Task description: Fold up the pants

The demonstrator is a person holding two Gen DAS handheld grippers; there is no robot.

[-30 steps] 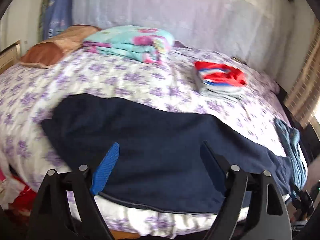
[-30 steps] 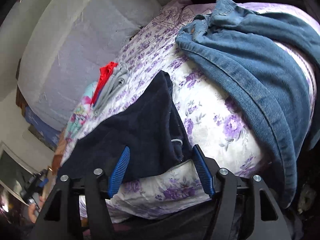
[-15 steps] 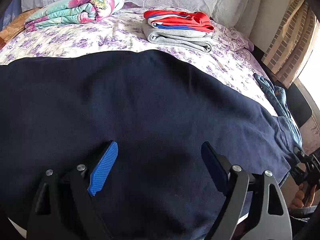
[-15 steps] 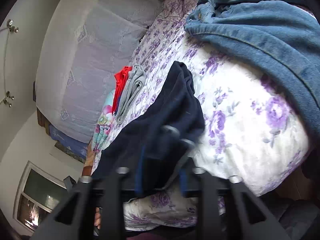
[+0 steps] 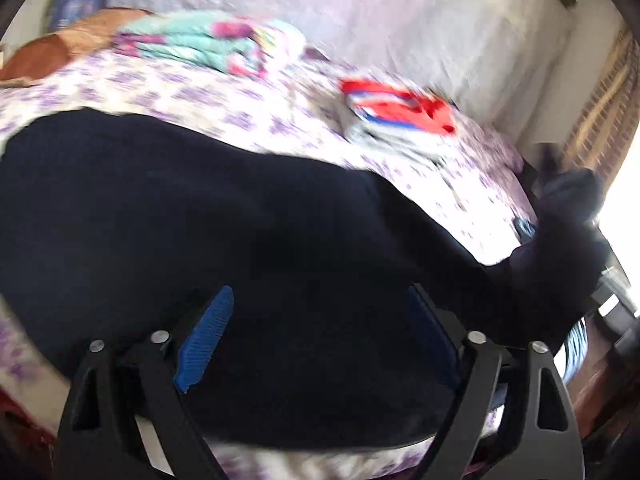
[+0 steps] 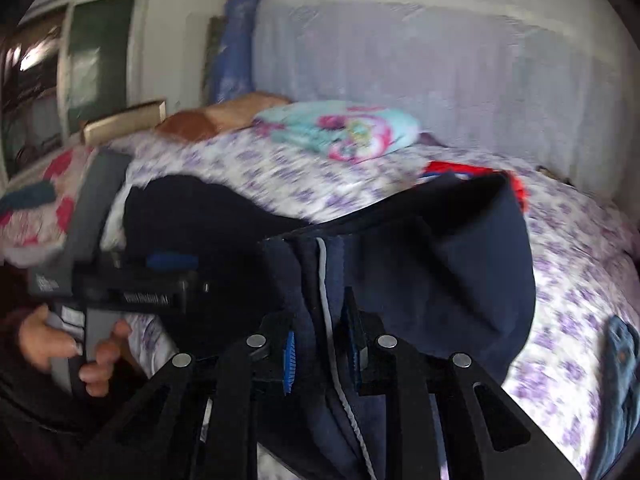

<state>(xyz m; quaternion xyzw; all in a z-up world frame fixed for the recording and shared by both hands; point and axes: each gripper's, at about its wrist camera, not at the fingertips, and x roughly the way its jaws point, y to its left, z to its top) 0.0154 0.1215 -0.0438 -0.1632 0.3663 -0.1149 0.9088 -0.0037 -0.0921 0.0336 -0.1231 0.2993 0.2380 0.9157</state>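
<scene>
Dark navy pants [image 5: 224,240] lie spread across the bed. My left gripper [image 5: 320,328] is open, its blue pads wide apart just above the cloth near the front edge. My right gripper [image 6: 320,340] is shut on the waistband end of the pants [image 6: 420,264], with a white drawstring between the pads, and lifts that end off the bed. In the left wrist view the lifted end [image 5: 560,264] rises at the right. The left gripper's body [image 6: 120,280], held by a hand, shows in the right wrist view at left.
The floral bed sheet [image 5: 200,96] carries a folded turquoise blanket [image 5: 208,46], a folded red and grey clothes stack [image 5: 396,116] and a brown pillow [image 5: 48,54]. Blue jeans [image 6: 620,368] lie at the bed's right edge. A padded headboard [image 6: 440,60] stands behind.
My right gripper has closed on the pants' waistband end and lifted it, swinging round toward the left. The left gripper stays open and has pulled back a little.
</scene>
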